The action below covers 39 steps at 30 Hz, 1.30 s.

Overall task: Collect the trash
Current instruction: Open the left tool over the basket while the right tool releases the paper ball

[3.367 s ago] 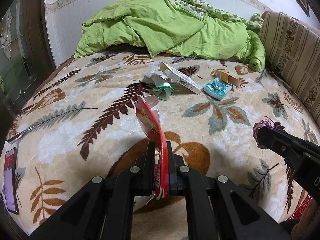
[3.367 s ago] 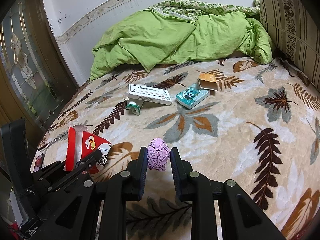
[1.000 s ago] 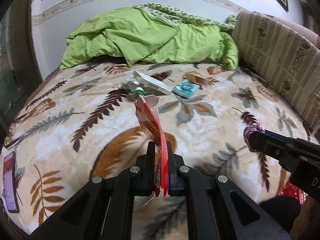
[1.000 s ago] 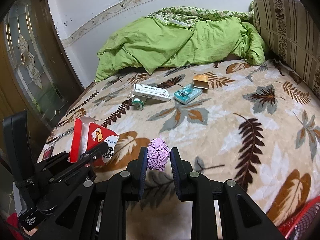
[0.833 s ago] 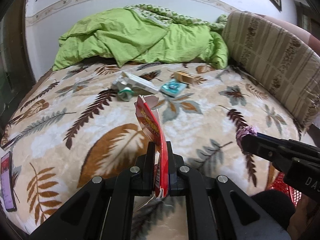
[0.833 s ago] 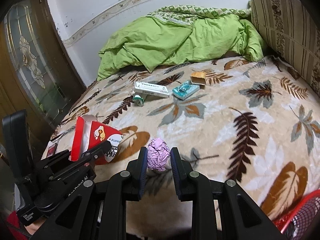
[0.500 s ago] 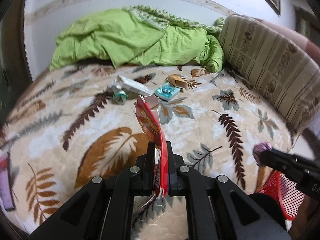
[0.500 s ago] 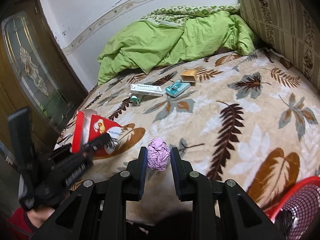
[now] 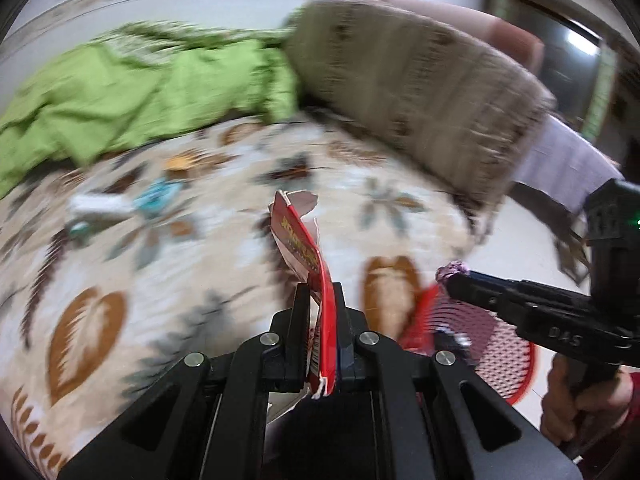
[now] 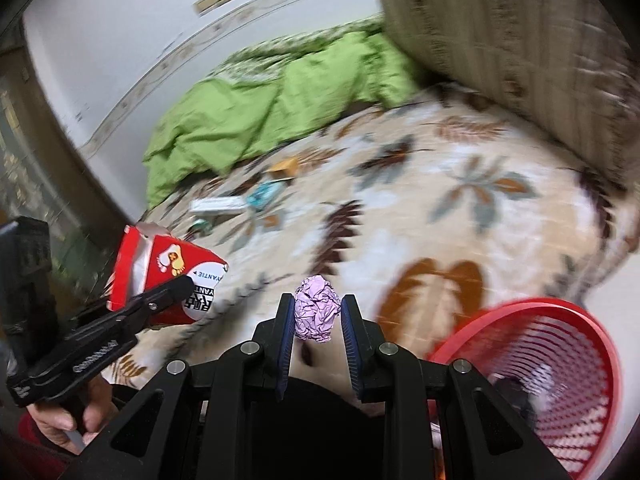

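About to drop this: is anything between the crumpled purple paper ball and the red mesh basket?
Nothing visible. The crumpled purple paper ball, clamped in the right gripper, sits left of the red mesh basket, whose open mouth is unobstructed.

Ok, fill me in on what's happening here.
A person is clearing trash off a bed. The left gripper is clamped on a flattened red carton, the right gripper on a crumpled pink paper ball. A red mesh basket sits on the floor beside the bed. A few items remain on the blanket.

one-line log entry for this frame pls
left gripper: shut on red carton | right gripper: shut on purple paper ball | red basket: lower right, off bed | phase: carrying
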### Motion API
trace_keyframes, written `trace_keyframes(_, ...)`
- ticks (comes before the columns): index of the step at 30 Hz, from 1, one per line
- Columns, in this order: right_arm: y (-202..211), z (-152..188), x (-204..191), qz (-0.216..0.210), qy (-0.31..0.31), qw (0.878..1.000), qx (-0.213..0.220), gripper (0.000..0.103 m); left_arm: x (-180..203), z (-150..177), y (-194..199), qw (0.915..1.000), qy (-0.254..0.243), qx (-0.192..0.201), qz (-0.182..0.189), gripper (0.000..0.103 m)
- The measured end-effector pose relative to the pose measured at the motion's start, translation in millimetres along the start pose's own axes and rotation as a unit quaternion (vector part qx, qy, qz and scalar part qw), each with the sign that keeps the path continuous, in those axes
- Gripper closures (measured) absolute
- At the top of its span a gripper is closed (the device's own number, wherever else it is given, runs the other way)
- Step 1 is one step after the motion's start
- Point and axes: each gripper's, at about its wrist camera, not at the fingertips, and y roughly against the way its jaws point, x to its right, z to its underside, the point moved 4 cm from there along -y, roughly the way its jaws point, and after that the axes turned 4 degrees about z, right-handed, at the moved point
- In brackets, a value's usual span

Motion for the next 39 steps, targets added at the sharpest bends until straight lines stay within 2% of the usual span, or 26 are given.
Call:
trace_keyframes(7, 50, 7, 72, 0.070, -0.061, 0.995, 0.025, 0.078, 72, -8, -34, 0.9950, -0.035, -0.039, 0.085, 0.095)
trace_keyframes(13, 66, 17, 105, 0.102, -0.092, 0.990, 0.026, 0.077, 122, 0, -55, 0.9880, -0.072, -0.070, 0.118, 0.094)
trace_keyframes(14, 66, 19, 108, 0.104, -0.096, 0.990, 0.025, 0.077, 129, 2, -60, 0.9867, -0.079, -0.076, 0.120, 0.090)
trace_keyframes(15, 65, 20, 110, 0.107, -0.098, 0.989, 0.024, 0.077, 133, 3, -62, 0.9856, -0.083, -0.083, 0.121, 0.076)
trace_keyframes(17, 66, 22, 115, 0.118, -0.101, 0.988, 0.024, 0.073, 138, 4, -64, 0.9850, -0.087, -0.086, 0.122, 0.055)
trace_keyframes(19, 68, 22, 120, 0.123, -0.108, 0.986, 0.028, 0.066, 140, 5, -61, 0.9846, -0.093, -0.080, 0.124, 0.054)
trace_keyframes(25, 71, 19, 120, 0.120, -0.104, 0.987, 0.033, 0.064, 127, 0, -52, 0.9872, -0.080, -0.071, 0.118, 0.053)
trace_keyframes(31, 59, 9, 101, 0.105, -0.085, 0.990, 0.030, 0.063, 93, -5, -37, 0.9940, -0.056, -0.049, 0.080, 0.048)
trace_keyframes(39, 27, -1, 47, 0.059, -0.027, 0.998, 0.011, 0.060, 27, -8, -14, 0.9996, -0.008, -0.021, 0.019, 0.043)
